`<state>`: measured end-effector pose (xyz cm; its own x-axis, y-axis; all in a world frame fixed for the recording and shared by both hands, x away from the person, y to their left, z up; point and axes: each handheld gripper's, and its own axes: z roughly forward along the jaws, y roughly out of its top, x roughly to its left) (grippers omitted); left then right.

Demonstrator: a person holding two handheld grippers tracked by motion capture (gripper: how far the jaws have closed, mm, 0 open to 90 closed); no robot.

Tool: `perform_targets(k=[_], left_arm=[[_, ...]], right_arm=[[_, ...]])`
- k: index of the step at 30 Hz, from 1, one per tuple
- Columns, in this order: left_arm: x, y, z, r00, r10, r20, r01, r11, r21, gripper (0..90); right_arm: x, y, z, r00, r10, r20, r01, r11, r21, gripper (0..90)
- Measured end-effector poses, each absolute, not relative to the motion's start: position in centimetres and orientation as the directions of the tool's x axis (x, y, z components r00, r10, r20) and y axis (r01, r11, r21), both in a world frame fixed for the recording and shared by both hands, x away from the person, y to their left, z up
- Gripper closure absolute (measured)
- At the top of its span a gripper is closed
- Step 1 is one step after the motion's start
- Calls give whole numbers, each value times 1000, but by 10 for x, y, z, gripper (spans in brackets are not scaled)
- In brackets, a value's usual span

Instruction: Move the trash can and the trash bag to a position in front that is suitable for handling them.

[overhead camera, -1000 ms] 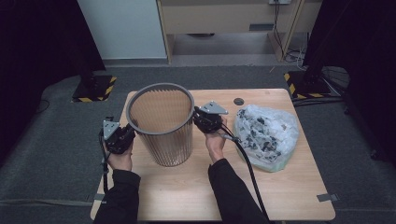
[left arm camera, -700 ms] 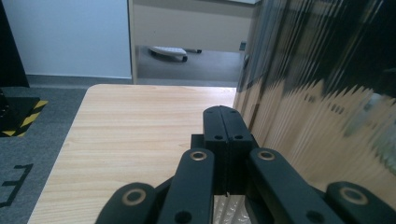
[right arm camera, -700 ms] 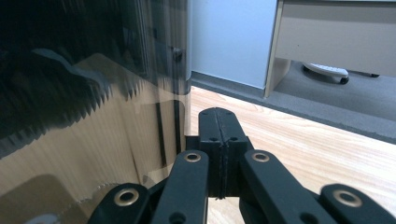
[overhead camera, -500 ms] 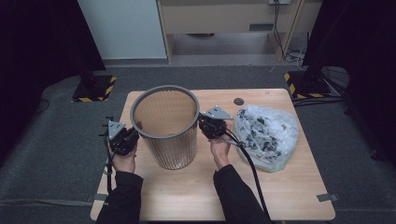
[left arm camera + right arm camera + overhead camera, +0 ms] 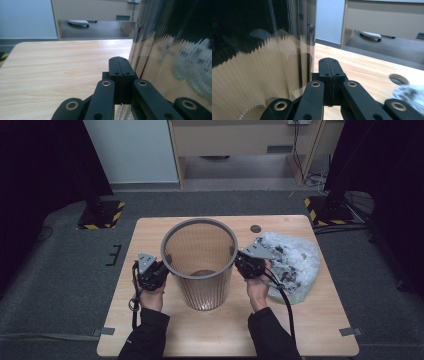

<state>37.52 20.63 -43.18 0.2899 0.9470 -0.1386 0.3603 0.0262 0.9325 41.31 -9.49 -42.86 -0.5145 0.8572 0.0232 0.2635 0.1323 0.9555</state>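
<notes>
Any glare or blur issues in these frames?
High view: sharp and evenly lit, dark at both sides. Left gripper view: bin wall is blurred, with streaky reflections; table shows mild sheen. Right gripper view: the ribbed bin warps what is behind it; bag out of focus.

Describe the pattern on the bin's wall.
The bin has a see-through, brownish wall with fine vertical ribbing and a grey rim; the high view shows it best.

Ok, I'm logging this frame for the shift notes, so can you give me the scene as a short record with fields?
surface: wooden table
centre: clear ribbed bin, upright, nothing inside
right of bin: crumpled plastic bag
left gripper: fingers shut, nothing held, beside bin wall
right gripper: fingers shut, nothing held, beside bin wall
table hole: far edge, behind bag
</notes>
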Motion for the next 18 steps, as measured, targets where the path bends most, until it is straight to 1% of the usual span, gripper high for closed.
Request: perform_targets(k=[4, 7, 18], left_arm=[[370, 191, -432, 308, 939, -151, 364, 30, 931, 900], [366, 179, -432, 326, 935, -142, 363, 16, 932, 900], [355, 153, -430, 362, 924, -122, 362, -19, 932, 900]], right_arm=[[399, -111, -428, -492, 871, 5, 261, 142, 955, 900], [390, -123, -427, -483, 876, -11, 258, 154, 954, 900], [369, -154, -427, -453, 892, 2, 265, 132, 955, 900]])
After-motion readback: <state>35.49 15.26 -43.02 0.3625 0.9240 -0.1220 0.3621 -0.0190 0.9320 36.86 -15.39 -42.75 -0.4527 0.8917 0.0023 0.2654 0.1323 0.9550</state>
